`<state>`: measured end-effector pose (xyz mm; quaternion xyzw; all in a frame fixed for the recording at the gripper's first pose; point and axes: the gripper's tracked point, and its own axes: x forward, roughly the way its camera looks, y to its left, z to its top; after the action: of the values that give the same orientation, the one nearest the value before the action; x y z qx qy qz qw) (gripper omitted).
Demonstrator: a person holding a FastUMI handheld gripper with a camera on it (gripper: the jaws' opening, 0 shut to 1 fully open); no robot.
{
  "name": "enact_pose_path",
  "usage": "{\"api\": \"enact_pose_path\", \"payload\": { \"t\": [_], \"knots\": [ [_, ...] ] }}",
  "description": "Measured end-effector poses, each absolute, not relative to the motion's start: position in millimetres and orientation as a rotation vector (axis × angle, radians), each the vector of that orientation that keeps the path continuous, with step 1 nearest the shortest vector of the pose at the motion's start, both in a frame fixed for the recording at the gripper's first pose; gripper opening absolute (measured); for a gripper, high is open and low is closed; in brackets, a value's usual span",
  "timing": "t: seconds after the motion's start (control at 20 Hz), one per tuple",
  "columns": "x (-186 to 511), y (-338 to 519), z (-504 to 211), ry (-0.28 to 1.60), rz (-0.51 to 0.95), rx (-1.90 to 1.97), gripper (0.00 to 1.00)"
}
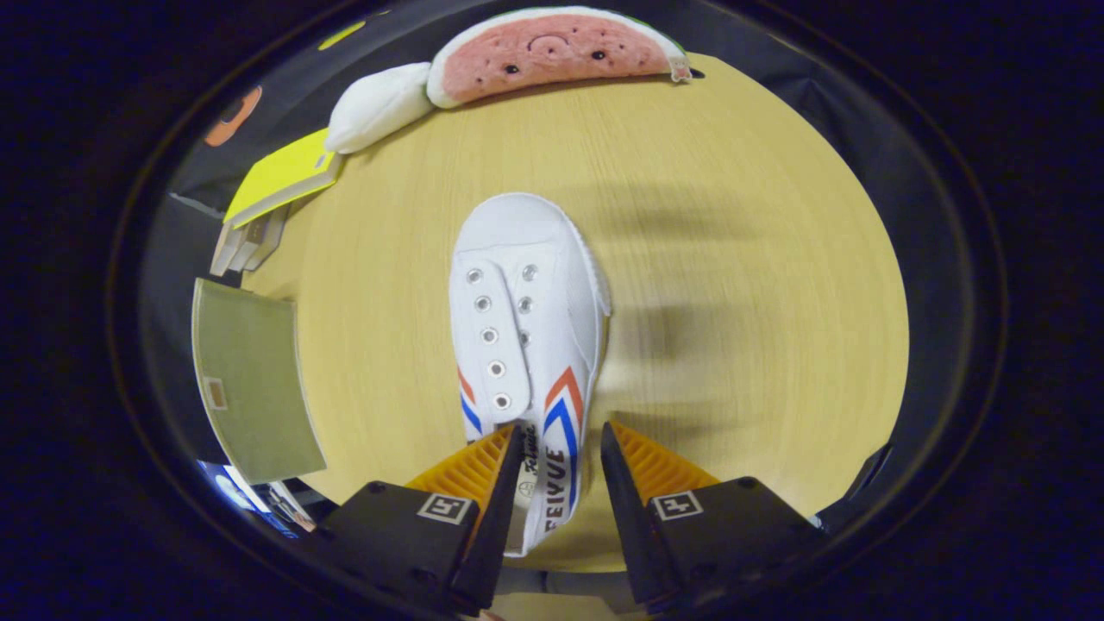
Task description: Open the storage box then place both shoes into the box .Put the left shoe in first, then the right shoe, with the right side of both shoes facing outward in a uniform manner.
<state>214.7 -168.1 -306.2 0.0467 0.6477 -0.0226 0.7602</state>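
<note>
Round wooden table [733,345], white shoe [526,328], watermelon plush [552,52], white cushion [375,108], yellow book [280,177]

One white canvas shoe [526,345] lies on one round wooden table [742,259], its heel end between the two fingers of the one gripper [561,448]; the fingers stand apart, the left one against the shoe's side, the right one clear of it. The shoe shows seven metal eyelets that can be counted, four in one row and three in the other. One watermelon-slice plush toy [552,52] sits at the far edge of the table, with one white plush cushion [375,108] beside it. One yellow book [280,177] tops a small stack whose number cannot be told. One translucent greenish panel [250,388] stands beside the table
</note>
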Motion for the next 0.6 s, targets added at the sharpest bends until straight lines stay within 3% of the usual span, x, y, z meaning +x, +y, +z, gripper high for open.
{"api": "enact_pose_path", "payload": {
  "t": [0.15,0.2,0.25,0.4,0.6],
  "knots": [
    [217,-162,-302,1.390,0.009,0.092,0.55],
    [219,-161,-309,1.373,-0.006,0.126,0.36],
    [216,-160,-305,1.356,-0.022,0.162,0.33],
    [214,-163,-294,1.318,-0.047,0.203,0.06],
    [196,-149,-245,1.246,-0.042,0.241,0.06]
  ]
}}
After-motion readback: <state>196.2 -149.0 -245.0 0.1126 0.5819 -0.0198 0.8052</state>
